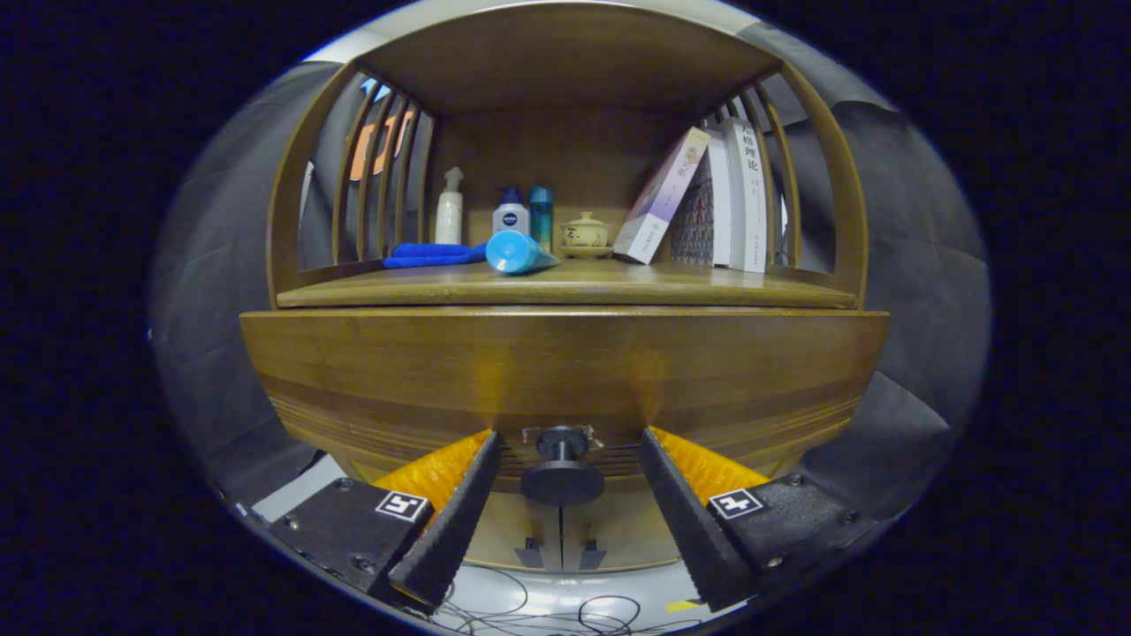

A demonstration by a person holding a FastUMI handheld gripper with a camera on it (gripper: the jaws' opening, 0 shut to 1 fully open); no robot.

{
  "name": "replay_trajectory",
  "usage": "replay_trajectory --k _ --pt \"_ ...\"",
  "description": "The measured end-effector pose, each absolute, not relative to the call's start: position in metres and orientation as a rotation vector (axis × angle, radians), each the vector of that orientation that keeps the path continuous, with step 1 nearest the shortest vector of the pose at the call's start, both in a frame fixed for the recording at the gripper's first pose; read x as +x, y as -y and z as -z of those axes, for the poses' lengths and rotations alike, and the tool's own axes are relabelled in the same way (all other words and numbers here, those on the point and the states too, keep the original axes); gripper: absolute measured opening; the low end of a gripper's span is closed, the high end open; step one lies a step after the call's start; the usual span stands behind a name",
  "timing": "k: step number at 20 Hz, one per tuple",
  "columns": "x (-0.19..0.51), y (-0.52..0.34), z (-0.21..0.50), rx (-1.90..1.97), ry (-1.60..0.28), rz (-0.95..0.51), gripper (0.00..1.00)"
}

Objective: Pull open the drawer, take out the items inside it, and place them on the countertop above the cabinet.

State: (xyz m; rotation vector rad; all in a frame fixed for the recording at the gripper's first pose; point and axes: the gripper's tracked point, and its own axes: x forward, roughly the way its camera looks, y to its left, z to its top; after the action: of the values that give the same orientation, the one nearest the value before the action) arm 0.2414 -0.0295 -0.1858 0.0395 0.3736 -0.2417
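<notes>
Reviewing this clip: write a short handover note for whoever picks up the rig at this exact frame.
Claw: open, fingers either side of the drawer knob, not yet pressing on it.
Drawer: its front faces the claw; whether it is shut or partly out cannot be told, and its contents are hidden.
Countertop: already holds a blue tube lying on its side, a blue cloth, three bottles, a lidded cup and books. Bare wood shows in front of the books.
Done: claw lined up on the knob.
Left: close on the knob, pull the drawer out, move its items up to the countertop.
</notes>
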Motion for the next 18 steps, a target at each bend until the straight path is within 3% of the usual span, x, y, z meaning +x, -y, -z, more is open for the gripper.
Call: replay_trajectory --k 9,18 --pt "0.263 0.024 0.188 0.039 -0.419 0.242 0.99" --pt "0.189 -0.012 0.137 0.021 -0.323 0.166 1.0"
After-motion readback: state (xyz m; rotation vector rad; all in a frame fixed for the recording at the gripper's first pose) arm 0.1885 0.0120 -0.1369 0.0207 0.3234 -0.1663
